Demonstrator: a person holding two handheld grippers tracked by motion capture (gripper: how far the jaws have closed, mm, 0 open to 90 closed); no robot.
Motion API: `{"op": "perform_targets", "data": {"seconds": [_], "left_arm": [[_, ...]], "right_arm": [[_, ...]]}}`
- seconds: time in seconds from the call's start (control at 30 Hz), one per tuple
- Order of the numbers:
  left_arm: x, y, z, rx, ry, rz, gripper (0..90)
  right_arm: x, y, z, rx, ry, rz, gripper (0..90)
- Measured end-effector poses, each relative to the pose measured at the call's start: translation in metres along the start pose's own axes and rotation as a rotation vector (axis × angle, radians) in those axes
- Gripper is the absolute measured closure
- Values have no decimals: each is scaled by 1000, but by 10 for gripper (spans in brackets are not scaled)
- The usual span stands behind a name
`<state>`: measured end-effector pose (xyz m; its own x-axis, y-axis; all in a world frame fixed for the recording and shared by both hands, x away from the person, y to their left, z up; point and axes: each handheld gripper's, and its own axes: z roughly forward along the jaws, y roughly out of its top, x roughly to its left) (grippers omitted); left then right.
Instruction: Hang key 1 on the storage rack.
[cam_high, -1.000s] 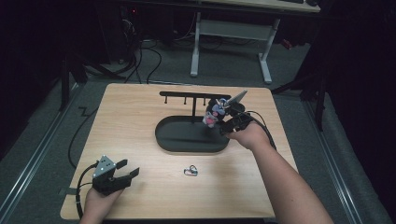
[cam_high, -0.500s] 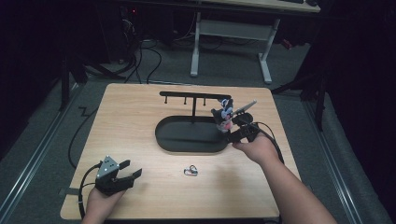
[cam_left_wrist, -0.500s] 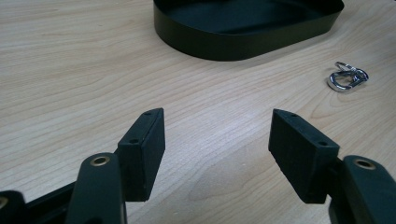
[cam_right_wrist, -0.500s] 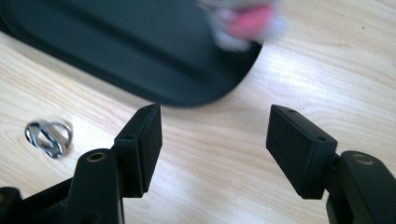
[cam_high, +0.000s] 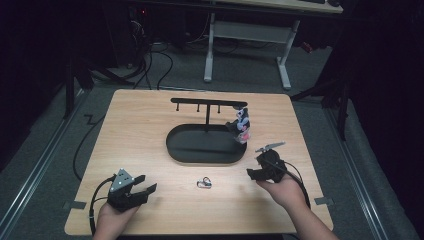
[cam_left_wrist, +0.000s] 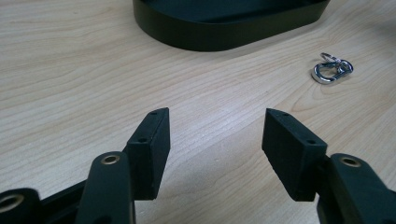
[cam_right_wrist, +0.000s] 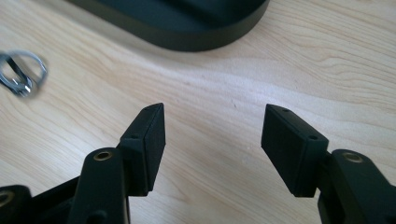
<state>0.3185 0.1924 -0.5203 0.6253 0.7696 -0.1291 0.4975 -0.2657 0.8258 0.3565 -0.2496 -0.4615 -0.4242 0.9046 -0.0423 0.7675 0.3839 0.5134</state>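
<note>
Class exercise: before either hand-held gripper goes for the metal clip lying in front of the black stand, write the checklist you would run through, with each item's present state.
1. Clip lies free on the table, apart from the stand: ok.
2. Right hand-held gripper has nothing between its jaws, which have just been closing: ok.
3. Left hand-held gripper has nothing between its jaws, which have just been closing: ok.
4. Bare table between each gripper and the clip: ok.
5. Charm hangs on the stand's right end: ok.
6. Which way the clip's opening faces: cannot tell.

You're in a lab-type test space: bare wooden table (cam_high: 150, 130) on grey carpet, loose cables (cam_high: 150, 60) on the floor, white-legged desk (cam_high: 245, 35) behind, dark surroundings.
</note>
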Motion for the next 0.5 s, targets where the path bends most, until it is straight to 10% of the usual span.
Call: {"op": "perform_targets", "data": {"seconds": [0.3,0.4,0.5], "left_arm": [[-15,8,8,25,-25,-1,410],[-20,12,14,53,-17,-4,534],[-37,16,31,104,18,17,718]], "right_arm": [[10,-64,4,-273,78,82,433],[9,-86,-4,-418,67,127,460],[7,-95,-7,-436,74,77,466]]}}
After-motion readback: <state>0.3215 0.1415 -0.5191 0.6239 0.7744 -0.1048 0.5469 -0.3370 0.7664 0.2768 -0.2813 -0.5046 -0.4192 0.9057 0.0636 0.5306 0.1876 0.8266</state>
